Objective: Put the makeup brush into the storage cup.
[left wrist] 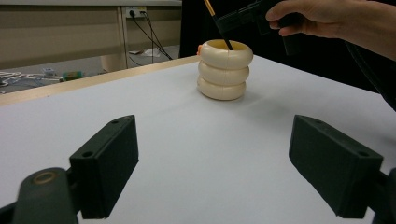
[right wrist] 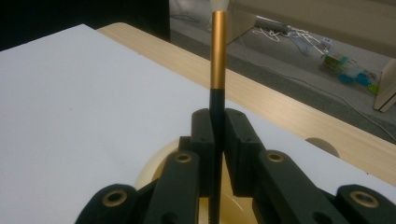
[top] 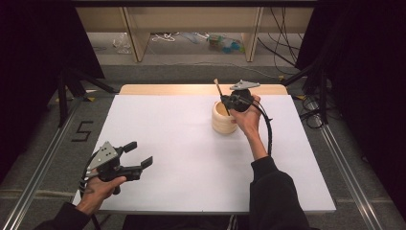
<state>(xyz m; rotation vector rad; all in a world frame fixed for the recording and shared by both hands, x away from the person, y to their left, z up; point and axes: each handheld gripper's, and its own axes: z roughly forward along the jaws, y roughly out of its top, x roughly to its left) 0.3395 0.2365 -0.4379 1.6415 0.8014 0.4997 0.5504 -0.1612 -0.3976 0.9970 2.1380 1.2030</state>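
Left gripper low over the counter's near-left corner, jaws apart, empty. Right gripper clamped on a brush, lower end inside the cream ringed holder. Risk: snagging the rim and tipping the holder through a slanted pull. Nothing else discernible inside.

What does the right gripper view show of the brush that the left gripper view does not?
The right gripper view shows the brush close up: gold ferrule, pale tip at the top edge, black handle clamped between the right gripper's shut jaws. The left gripper view shows the left gripper open with nothing between its jaws, the whole cream ribbed holder on the white table, and the hand above it. Both show the brush handle running down into the holder.
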